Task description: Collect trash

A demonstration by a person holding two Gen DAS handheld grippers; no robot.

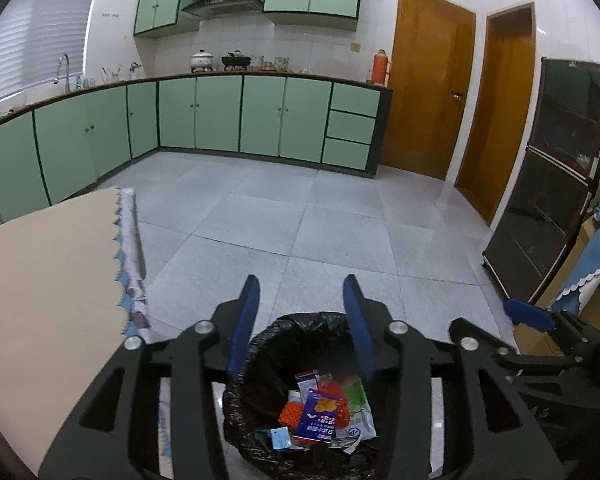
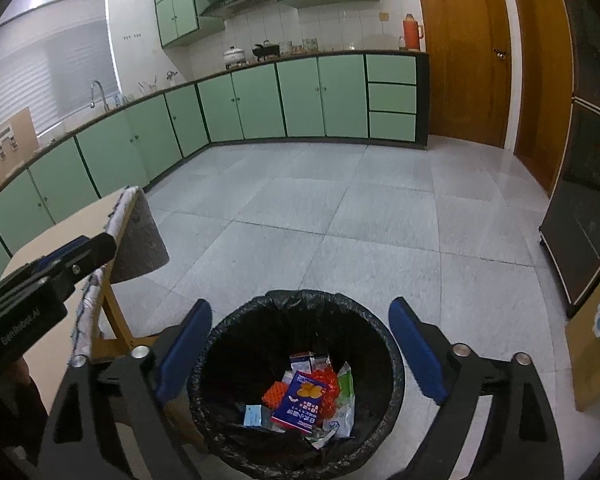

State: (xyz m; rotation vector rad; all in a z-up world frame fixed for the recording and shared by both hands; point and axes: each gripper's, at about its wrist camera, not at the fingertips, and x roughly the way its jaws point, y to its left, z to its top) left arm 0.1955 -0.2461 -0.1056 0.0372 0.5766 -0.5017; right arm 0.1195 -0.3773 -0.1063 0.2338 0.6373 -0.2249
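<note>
Left wrist view: the left gripper (image 1: 302,320) hangs above a trash bin (image 1: 256,360) lined with a black bag, its blue-padded fingers (image 1: 244,324) spread apart with nothing between them. Inside the bin lie a blue packet (image 1: 316,420) with an orange picture, orange netting (image 1: 290,414), a white and green wrapper (image 1: 358,408) and a small carton (image 1: 308,380). To the left is a beige table (image 1: 48,264) with a patterned cloth (image 1: 132,248) along its edge. At the far right, part of the right gripper (image 1: 530,314) shows.

Right wrist view: the right gripper (image 2: 300,346) hovers over the same bin (image 2: 220,344), released wide, one blue pad (image 2: 416,348) on each side of the rim. The blue packet (image 2: 300,402) lies on top of the orange netting (image 2: 274,394), with the white and green wrapper (image 2: 346,392) to its right. The left gripper (image 2: 76,256) sits at the left, over the table (image 2: 60,236). Green cabinets (image 2: 280,100) line the far walls.
</note>
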